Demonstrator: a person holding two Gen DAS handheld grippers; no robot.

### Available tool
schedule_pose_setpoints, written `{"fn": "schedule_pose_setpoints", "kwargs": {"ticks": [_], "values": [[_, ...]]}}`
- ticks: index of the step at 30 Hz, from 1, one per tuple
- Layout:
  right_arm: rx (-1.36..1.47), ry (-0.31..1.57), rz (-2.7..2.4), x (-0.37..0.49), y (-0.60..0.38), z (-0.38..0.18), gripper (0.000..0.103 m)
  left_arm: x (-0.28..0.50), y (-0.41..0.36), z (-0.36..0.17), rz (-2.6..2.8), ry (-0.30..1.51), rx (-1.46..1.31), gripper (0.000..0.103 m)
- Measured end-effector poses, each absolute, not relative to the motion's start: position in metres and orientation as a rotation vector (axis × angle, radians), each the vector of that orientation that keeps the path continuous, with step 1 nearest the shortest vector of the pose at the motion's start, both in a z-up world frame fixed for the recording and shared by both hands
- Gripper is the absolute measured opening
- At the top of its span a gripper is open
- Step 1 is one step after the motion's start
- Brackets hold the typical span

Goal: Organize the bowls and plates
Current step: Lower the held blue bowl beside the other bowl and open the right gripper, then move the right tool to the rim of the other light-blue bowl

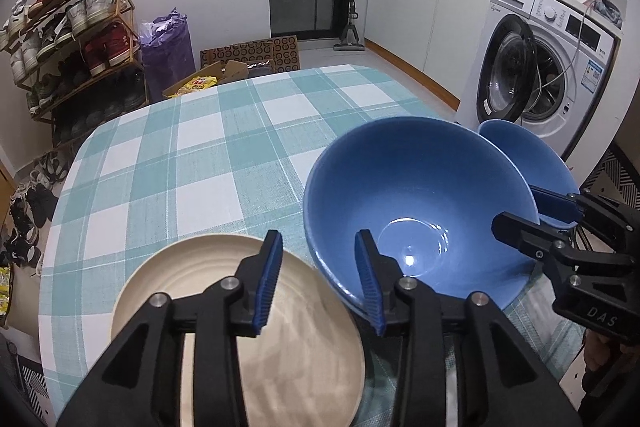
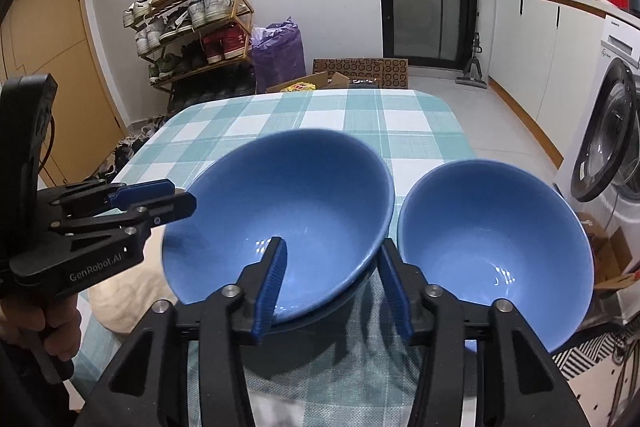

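Note:
A large blue bowl (image 1: 416, 195) (image 2: 288, 203) stands tilted on the checked table (image 1: 200, 155), lifted at its near side. My right gripper (image 2: 332, 287) straddles its near rim, one finger inside and one outside, with a gap still showing. A smaller blue bowl (image 2: 492, 239) (image 1: 524, 155) stands to its right. A cream plate (image 1: 240, 311) (image 2: 132, 291) lies to the left. My left gripper (image 1: 318, 283) is open above the plate's right edge, next to the large bowl.
A washing machine (image 1: 548, 75) with its door open stands right of the table. A shoe rack (image 1: 76, 39), a purple bag (image 1: 164, 51) and cardboard boxes (image 1: 224, 75) stand beyond the table's far edge. Kitchen cabinets (image 1: 416, 7) line the back right wall.

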State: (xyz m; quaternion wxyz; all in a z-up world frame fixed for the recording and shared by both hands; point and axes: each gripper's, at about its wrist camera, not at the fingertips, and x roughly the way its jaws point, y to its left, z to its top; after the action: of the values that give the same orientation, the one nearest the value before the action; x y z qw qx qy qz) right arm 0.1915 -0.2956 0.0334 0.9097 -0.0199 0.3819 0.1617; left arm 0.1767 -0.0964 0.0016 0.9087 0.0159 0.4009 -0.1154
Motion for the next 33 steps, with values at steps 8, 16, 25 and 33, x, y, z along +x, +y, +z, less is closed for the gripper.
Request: {"fn": "schedule_pose_setpoints", "kwargs": {"ticks": [8,16,25,33], "values": [[0.063,0.761,0.365,0.189,-0.317,0.046,0.080,0.179,-0.093,0.007,-0.233,0.848,-0.010,0.056],[0.112,0.739,0.343,0.184,-0.343,0.060,0.101,0.174,-0.109,0.022,-0.281,0.823,-0.020,0.094],[0.120,0.677,0.285,0.167,-0.377,0.082,0.102,0.175,-0.140,0.038,-0.357,0.788,0.022,0.103],[0.204,0.677,0.224,0.167,-0.418,0.089,0.102,0.180,-0.167,0.045,-0.402,0.778,0.055,0.103]]}}
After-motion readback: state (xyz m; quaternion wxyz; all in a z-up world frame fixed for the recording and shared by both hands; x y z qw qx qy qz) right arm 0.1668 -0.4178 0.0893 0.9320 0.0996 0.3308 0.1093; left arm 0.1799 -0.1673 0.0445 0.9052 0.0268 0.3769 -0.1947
